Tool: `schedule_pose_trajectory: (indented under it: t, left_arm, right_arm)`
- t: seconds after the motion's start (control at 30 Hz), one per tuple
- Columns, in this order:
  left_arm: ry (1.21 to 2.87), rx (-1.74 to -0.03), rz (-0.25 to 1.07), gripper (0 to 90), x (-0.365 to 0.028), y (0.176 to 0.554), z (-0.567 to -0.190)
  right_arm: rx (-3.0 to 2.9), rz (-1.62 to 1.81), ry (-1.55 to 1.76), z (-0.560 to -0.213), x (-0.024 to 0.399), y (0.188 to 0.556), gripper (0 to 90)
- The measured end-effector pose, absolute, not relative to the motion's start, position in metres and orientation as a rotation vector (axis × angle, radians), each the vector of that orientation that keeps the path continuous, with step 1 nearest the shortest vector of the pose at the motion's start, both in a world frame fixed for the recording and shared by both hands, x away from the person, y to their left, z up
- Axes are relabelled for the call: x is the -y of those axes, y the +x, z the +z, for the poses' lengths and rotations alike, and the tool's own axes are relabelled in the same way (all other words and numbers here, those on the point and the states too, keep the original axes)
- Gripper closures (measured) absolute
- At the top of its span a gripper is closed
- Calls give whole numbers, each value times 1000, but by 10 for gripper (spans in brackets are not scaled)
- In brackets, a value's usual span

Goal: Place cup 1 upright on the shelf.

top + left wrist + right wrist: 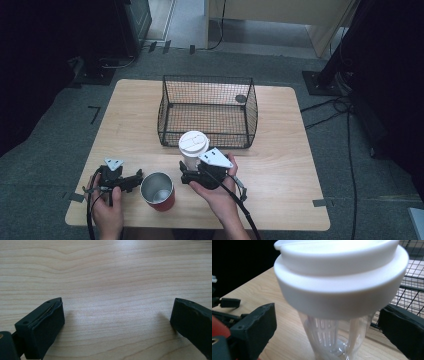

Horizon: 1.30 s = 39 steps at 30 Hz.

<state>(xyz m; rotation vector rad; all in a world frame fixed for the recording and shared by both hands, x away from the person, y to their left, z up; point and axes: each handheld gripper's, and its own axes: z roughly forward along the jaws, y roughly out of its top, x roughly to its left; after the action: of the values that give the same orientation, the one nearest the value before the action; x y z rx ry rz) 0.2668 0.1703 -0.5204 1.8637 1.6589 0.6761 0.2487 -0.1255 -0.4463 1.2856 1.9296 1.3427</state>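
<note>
A clear cup with a white lid (193, 144) stands upright on the wooden table (280, 165), just in front of the wire basket (207, 107). My right gripper (194, 169) is at its base, open. In the right gripper view the cup (337, 290) rises between the two jaws of my right gripper (329, 322), with a gap on each side. A red tumbler with a metal inside (158, 191) stands open-topped at the front left. My left gripper (135, 179) lies beside it, pointing at it. My left gripper (117, 305) is open over bare wood.
The black wire basket is open-topped and holds a small dark round object (241, 98) in its far right corner. The red tumbler's side (218, 327) shows at the left edge of the right gripper view. Dark equipment stands and cables lie on the floor around the table.
</note>
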Motion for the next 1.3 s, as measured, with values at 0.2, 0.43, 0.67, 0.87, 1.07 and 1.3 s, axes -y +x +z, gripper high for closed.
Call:
schedule_pose_trajectory:
  t: [0.2,0.43,0.67,0.87,1.07,1.3]
  left_arm:
    - [1864,-1659,676,1,-170,267,-520]
    - [1864,-1659,676,1,-170,267,-520]
    - [1862,-1660,676,1,-170,267,-520]
    - [1863,-1659,677,1,-170,267,-520]
    - [1863,-1659,677,1,-170,267,-520]
    - [1864,-1659,676,1,-170,267,-520]
  right_arm:
    - [-1913,1326,1294,-447,121,253,51]
    - [-1887,1297,1325,-449,114,260,56]
    - [-1854,1272,1331,-452,112,263,144]
    - [-1846,1280,1362,-455,110,266,125]
    - [-1838,1254,1340,-454,109,266,159]
    - [-1847,1274,1307,-452,110,263,167]
